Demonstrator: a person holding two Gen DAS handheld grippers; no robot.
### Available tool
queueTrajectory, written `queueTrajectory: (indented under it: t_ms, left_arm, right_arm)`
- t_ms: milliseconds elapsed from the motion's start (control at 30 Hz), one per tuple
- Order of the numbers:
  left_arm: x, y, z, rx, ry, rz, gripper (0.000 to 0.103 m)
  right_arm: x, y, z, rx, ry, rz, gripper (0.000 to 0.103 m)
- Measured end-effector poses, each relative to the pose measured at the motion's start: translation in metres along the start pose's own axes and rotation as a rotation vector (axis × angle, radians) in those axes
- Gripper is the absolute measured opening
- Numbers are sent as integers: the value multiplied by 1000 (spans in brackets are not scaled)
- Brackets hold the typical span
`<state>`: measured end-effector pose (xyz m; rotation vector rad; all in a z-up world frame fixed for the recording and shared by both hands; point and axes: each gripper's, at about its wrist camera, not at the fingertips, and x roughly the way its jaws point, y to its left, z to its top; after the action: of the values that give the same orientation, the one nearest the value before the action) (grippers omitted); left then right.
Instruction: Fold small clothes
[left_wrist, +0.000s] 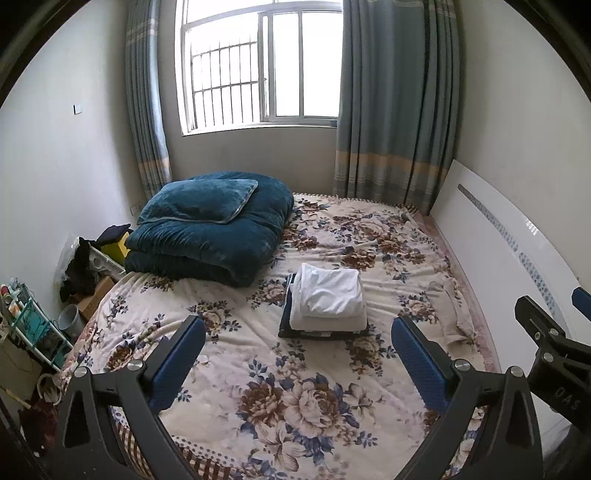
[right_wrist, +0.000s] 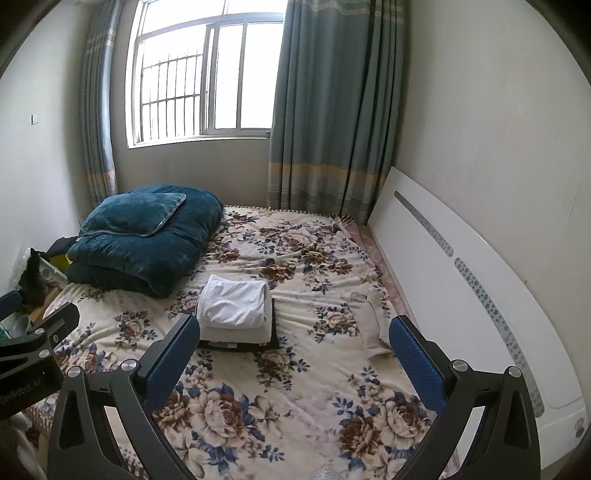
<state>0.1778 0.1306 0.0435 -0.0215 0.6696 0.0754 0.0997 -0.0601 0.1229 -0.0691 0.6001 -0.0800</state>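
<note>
A stack of folded clothes (left_wrist: 328, 301) lies mid-bed on the floral blanket (left_wrist: 295, 398): white pieces on top, a dark one at the bottom. It also shows in the right wrist view (right_wrist: 234, 312). A small beige garment (left_wrist: 456, 310) lies unfolded near the bed's right edge, also seen in the right wrist view (right_wrist: 375, 325). My left gripper (left_wrist: 299, 332) is open and empty, held above the near part of the bed. My right gripper (right_wrist: 295, 330) is open and empty beside it; its fingers (left_wrist: 532, 314) show at the right of the left wrist view.
A folded teal quilt with a pillow (left_wrist: 210, 225) sits at the far left of the bed. A white headboard (right_wrist: 480, 295) runs along the right wall. Clutter and a shelf (left_wrist: 33, 325) stand on the floor left of the bed. Window and curtains (left_wrist: 395, 99) are behind.
</note>
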Motion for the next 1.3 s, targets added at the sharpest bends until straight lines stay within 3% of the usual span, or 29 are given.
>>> queueTrajectory:
  t_ms: [1300]
  left_arm:
    - [-5, -2, 16, 3, -16, -14, 103]
  right_arm:
    - [-5, 7, 9, -4, -8, 37, 103]
